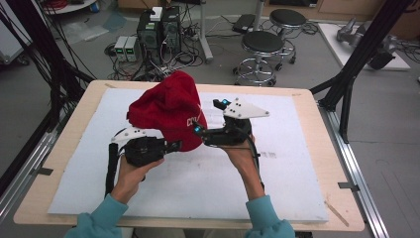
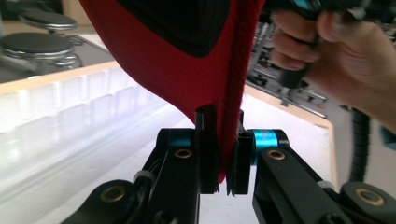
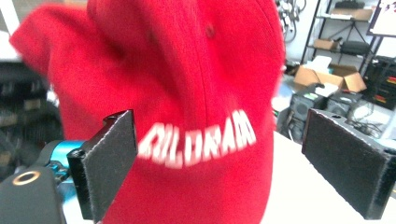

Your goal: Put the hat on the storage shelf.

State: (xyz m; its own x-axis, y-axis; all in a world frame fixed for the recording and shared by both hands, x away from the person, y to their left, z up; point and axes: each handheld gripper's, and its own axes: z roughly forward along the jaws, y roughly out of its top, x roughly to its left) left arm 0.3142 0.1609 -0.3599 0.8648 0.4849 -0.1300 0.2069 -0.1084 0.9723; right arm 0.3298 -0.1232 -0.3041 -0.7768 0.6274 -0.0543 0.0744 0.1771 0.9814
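A red cap (image 1: 166, 111) with white lettering hangs above the white sheet (image 1: 198, 183) at the table's middle. My left gripper (image 1: 176, 145) is shut on the cap's lower edge; in the left gripper view the red fabric (image 2: 177, 70) runs down between the two pads of that gripper (image 2: 224, 144), which pinch it. My right gripper (image 1: 210, 116) is at the cap's right side with its jaws wide apart. In the right gripper view the cap (image 3: 187, 70) hangs beyond the jaws of the right gripper (image 3: 229, 158), and the pads (image 3: 112, 163) do not press on it.
The white sheet covers most of a wooden table (image 1: 49, 198). Black frame poles (image 1: 346, 89) stand at the table's right side. Two stools (image 1: 262, 47) and computer towers (image 1: 158, 29) with cables sit on the floor beyond the far edge.
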